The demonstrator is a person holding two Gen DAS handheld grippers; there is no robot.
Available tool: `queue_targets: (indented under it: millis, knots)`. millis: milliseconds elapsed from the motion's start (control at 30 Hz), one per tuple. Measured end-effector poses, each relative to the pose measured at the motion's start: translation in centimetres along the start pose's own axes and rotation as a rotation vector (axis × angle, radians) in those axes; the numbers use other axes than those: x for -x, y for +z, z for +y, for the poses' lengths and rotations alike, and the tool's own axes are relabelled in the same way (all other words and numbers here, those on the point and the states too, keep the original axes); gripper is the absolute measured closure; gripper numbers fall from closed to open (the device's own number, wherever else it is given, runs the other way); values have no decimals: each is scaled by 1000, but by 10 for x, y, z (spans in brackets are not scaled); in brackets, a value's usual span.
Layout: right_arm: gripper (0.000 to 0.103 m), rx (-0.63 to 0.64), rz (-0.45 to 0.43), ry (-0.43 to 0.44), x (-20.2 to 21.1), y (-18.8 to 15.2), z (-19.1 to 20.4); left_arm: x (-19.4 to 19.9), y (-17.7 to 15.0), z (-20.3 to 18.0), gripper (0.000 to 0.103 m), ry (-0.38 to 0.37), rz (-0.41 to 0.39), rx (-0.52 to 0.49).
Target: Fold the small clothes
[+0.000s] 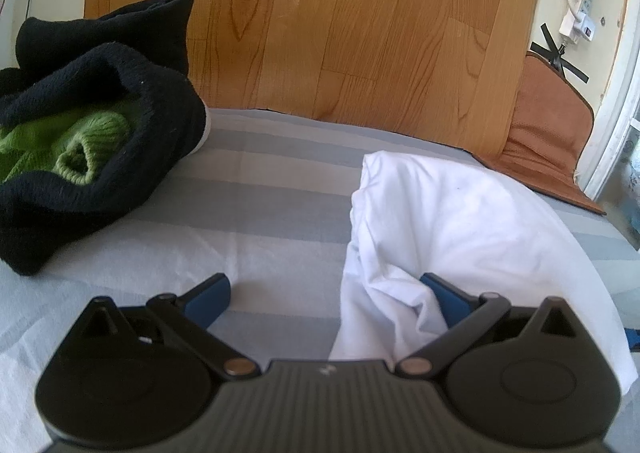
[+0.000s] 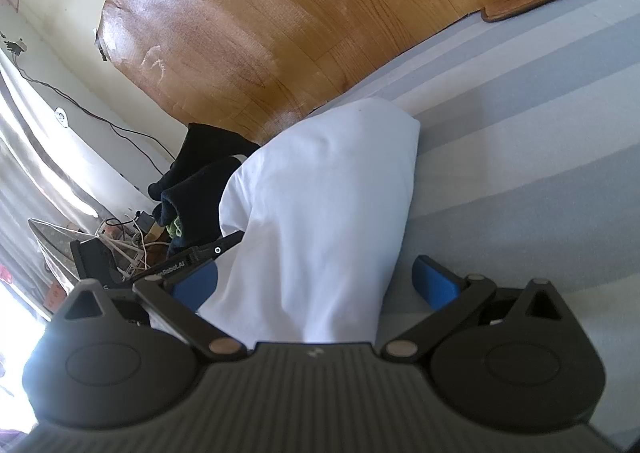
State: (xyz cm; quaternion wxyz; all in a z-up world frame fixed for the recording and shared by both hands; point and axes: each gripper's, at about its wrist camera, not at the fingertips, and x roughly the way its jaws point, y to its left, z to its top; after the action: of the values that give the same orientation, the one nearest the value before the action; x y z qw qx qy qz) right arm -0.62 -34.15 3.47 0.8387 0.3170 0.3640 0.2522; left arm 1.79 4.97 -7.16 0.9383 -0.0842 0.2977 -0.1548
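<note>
A white garment [image 1: 460,221] lies bunched on the striped grey sheet [image 1: 260,205]. My left gripper [image 1: 326,299] is open at the garment's near left edge. A fold of white cloth lies against its right blue fingertip [image 1: 444,301], while the left fingertip [image 1: 212,297] is over bare sheet. In the right wrist view the same white garment [image 2: 320,193] runs up between the widely spread fingers of my open right gripper [image 2: 316,285]. Part of the left gripper [image 2: 192,259] shows beyond the cloth's left edge.
A heap of black knitwear [image 1: 92,85] holding a green knit piece [image 1: 80,145] sits at the left on the sheet, also visible as black knitwear [image 2: 200,177]. Wood-pattern flooring [image 1: 340,21] lies beyond the bed edge, with a brown mat [image 1: 548,133] at right. Cables and clutter [image 2: 128,241] lie by the wall.
</note>
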Motion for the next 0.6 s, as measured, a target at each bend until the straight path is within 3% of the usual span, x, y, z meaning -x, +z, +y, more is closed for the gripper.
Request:
queue_targets:
  millis: [600]
  knots:
    - [0,49,-34,-1,1,-8,2,2,-3,4,0,-20,-8,9]
